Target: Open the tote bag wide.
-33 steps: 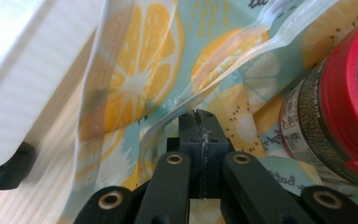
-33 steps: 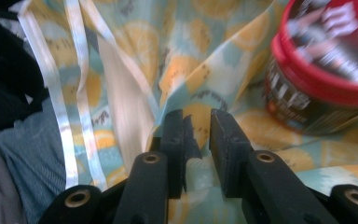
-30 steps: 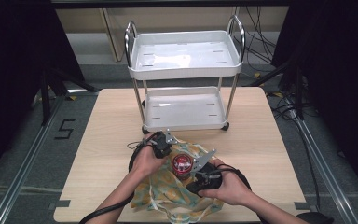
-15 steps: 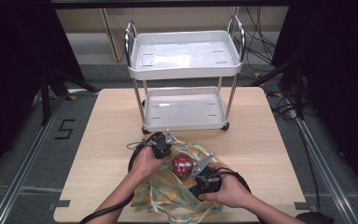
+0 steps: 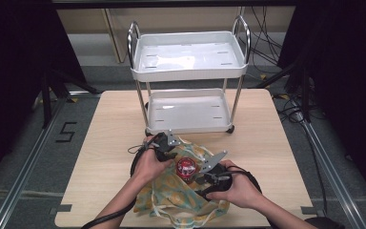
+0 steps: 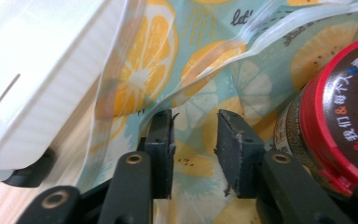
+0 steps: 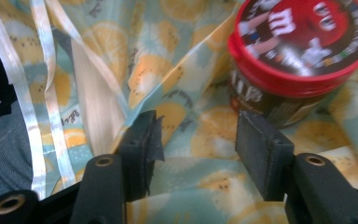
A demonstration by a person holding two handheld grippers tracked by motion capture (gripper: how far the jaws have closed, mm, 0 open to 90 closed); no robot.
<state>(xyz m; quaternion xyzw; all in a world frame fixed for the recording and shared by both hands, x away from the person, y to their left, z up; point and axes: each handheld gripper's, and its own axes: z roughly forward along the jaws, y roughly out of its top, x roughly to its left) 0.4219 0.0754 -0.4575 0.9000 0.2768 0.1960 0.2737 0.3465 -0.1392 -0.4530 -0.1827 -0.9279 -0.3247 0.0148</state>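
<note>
- A round tub of chocolate candies (image 5: 186, 167) with a red printed lid stands upright on a lemon-patterned bag (image 5: 181, 198), near the front edge of the table (image 5: 109, 138) and a little right of its middle.
- In the right gripper view the tub (image 7: 298, 51) shows dark sides under the red lid, with the bag's (image 7: 186, 98) pale blue plastic and orange slices rumpled around its base.
- The bag lies flat and crumpled, its pale straps trailing toward the front edge.
- The left gripper (image 5: 164, 145) sits just behind and left of the tub, at the bag's far edge.
- In its own view the left gripper (image 6: 195, 140) has jaws partly apart, having just been opening; only bag film (image 6: 186, 56) lies in the gap, with no pad pressing on it, and the tub (image 6: 340, 116) is just beside the right-hand jaw.
- The right gripper (image 5: 208, 172) sits just right of the tub, over the bag.
- In its own view the right gripper (image 7: 196, 140) has jaws moderately wide, having just been opening; loose bag lies between them, ungripped.
- A white two-shelf cart (image 5: 189, 71) stands on the table's far half, its lower tray just beyond the bag.
</note>
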